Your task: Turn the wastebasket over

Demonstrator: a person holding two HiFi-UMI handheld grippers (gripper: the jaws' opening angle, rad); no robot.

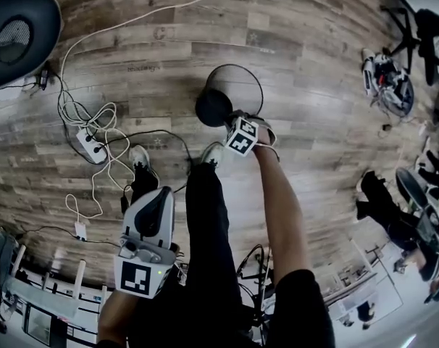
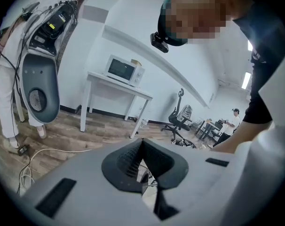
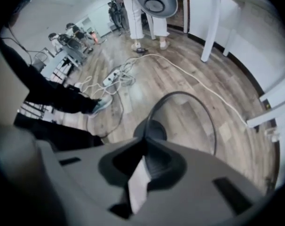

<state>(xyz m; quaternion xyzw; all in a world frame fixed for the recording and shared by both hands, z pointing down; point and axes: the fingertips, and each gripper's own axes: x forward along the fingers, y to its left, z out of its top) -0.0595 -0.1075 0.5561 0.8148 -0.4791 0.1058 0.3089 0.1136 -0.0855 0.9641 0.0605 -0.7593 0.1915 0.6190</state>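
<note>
- The wire-mesh wastebasket [image 1: 237,78] was located on the wooden floor [image 1: 314,64], just ahead of the person's shoes [image 1: 138,156].
- The open mouth of the wastebasket was turned upward toward the head view. Its dark base [image 1: 214,108] was seen through the round rim, offset to one side.
- The right claw [image 3: 145,145] was pressed shut on the near part of the wastebasket rim [image 3: 199,108]. The thin rim wire was seen running out from between the pads and looping round above the base.
- The right arm [image 1: 281,194] was extended down to the wastebasket.
- The left claw [image 2: 142,142] was pressed together with nothing between its pads. It was held back near the person's body, well apart from the wastebasket.
- A power strip [image 1: 89,145] with tangled white cables [image 1: 132,17] was laid on the floor to the left of the wastebasket, apart from it.
</note>
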